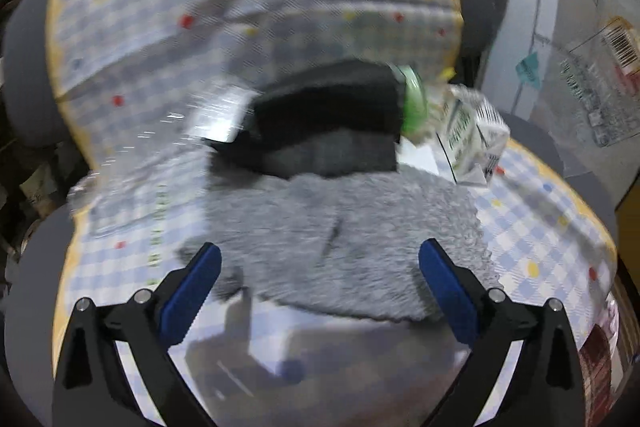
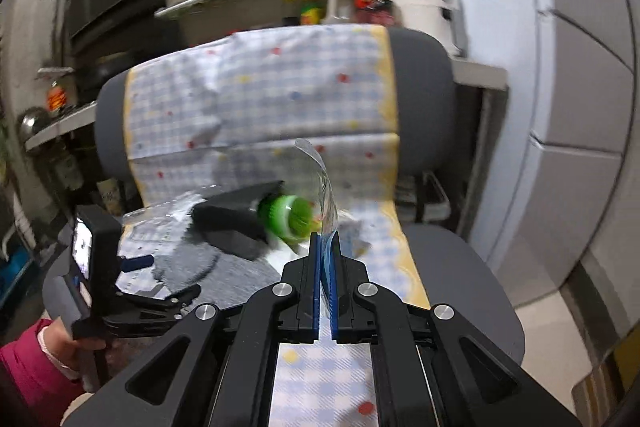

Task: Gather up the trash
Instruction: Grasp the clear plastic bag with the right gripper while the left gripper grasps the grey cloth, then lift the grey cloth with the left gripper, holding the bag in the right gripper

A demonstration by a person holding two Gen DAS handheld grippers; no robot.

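One clear plastic strip point(image 2: 326, 183) upright, pinched between right gripper point(image 2: 326, 247) fingers.

Both grippers are black, angular linkage frames with triangular cut-outs and round silver pivot screws. The left gripper point(image 1: 320, 259) and right gripper point(image 2: 326, 251) carry blue pads on their fingers point(image 1: 196, 287). A magenta, seemingly padded sleeve point(image 2: 24, 371) covers the person's left arm.
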